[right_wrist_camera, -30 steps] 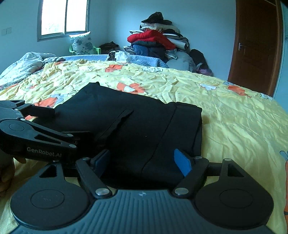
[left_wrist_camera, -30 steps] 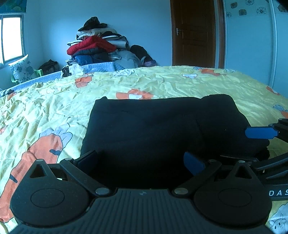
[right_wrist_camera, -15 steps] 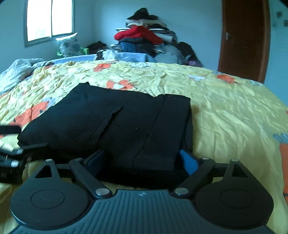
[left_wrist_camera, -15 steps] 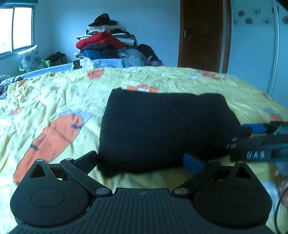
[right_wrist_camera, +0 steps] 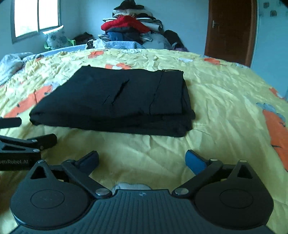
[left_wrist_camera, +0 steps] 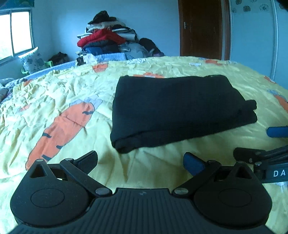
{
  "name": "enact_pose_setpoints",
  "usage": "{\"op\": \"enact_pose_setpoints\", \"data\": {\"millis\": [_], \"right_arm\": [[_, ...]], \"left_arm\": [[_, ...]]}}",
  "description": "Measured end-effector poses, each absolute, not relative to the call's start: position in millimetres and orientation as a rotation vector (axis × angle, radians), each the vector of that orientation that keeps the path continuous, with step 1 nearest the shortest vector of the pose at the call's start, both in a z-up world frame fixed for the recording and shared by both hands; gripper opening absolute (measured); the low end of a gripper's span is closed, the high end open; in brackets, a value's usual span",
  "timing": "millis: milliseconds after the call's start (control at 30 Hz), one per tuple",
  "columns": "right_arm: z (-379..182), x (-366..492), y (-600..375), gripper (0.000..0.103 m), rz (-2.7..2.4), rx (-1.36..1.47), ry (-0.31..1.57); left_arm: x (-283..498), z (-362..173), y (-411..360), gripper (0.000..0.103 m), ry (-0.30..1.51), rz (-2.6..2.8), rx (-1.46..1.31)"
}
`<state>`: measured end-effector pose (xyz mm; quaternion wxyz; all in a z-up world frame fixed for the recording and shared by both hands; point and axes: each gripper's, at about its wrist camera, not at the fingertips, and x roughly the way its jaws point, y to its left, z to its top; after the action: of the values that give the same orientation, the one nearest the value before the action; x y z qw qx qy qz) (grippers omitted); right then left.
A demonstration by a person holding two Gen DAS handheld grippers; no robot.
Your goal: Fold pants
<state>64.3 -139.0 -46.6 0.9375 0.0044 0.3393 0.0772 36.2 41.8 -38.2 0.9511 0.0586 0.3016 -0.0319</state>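
The black pants (left_wrist_camera: pixel 176 109) lie folded into a flat rectangle on the yellow bedspread (left_wrist_camera: pixel 63 100); they also show in the right wrist view (right_wrist_camera: pixel 118 100). My left gripper (left_wrist_camera: pixel 140 160) is open and empty, held back from the near edge of the pants. My right gripper (right_wrist_camera: pixel 142 160) is open and empty, also short of the pants. The right gripper shows at the right edge of the left wrist view (left_wrist_camera: pixel 270 144), and the left gripper shows at the left edge of the right wrist view (right_wrist_camera: pixel 21 133).
A pile of clothes (right_wrist_camera: pixel 133 27) is stacked at the far side of the bed. A brown door (right_wrist_camera: pixel 232 30) is at the back right, a window (right_wrist_camera: pixel 36 16) at the back left. A crumpled blanket (right_wrist_camera: pixel 12 63) lies at the left.
Both grippers have let go of the pants and pulled back toward me. The pants now lie free on the bed, with bare bedspread between them and the fingers.
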Motion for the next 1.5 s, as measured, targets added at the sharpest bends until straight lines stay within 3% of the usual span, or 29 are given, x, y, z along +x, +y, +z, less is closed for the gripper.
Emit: {"op": "enact_pose_setpoints", "data": {"millis": [167,1500], "right_arm": [[-48,62,-141,0.103,0.154,0.023,0.694],[-49,59,-140,0.103,0.159,0.018,0.691]], "left_arm": [[38,-42,59,0.103,0.66,-0.087,0.024],[37,-43,57,0.103,0.661,-0.083,0.041]]}}
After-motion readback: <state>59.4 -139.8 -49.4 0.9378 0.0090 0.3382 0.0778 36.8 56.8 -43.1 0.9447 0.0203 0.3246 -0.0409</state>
